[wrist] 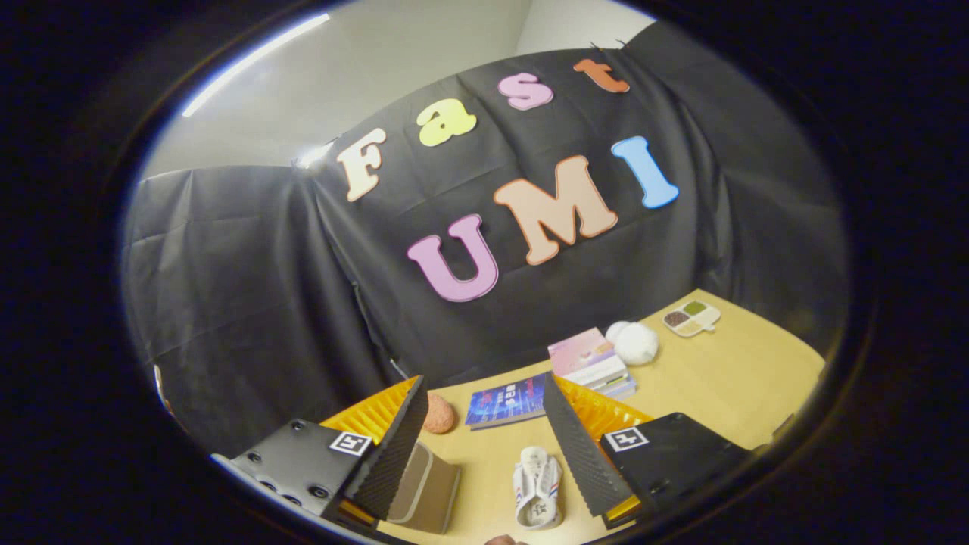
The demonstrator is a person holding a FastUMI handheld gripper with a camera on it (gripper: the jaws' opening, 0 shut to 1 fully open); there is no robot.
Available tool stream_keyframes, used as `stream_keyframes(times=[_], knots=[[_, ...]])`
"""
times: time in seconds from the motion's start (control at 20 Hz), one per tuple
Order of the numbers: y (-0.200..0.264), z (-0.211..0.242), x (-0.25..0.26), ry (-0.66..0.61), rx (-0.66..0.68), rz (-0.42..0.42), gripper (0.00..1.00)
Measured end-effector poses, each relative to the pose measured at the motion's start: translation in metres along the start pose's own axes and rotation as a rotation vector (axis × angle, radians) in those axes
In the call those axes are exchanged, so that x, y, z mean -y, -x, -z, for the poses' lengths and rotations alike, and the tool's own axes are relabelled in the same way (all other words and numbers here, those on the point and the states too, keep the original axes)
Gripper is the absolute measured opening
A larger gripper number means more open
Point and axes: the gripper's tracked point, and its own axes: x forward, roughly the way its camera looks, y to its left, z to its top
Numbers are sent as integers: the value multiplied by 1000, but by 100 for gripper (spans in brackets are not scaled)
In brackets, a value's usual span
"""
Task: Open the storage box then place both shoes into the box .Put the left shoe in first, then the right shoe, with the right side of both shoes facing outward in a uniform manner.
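Holding the gripper above the desk, I have the fingers spread wide with nothing between the ridged pads; no contact on either side.

1. Key relation. A white shoe lies on the desk in the gap between the fingers, nearer the right finger and below the fingertips. Its long axis runs roughly along the line of the fingers, one end toward me, the other toward the far wall. In my judgement, the coming move calls for a descent onto it, with the fingers closing across the narrow width of the shoe.

2. Storage box. A tan, box-shaped object stands just inside the left finger, partly hidden by it. I take it to be the storage box; I cannot tell whether its lid is open. It sits near the shoe but apart from it. I can point to one shoe only.

3. Materials. The shoe looks soft-sided, white, with small coloured marks on one flank. The box has flat, matte, rigid-looking walls. The desk top is smooth and light brown.

4. Beyond the fingertips. A rough pinkish rounded lump, a dark blue book, a stack of books, a white fuzzy ball and a small divided tray lie well clear of the shoe.
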Motion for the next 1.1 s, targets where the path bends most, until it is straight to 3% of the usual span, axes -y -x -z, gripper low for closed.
stream_keyframes(times=[0.35,0.65,1.1], knots=[[-16,107,-33,-227,-180,-95,97],[-14,193,-66,-422,-315,-130,100],[-22,260,-90,-653,-450,-157,100]])
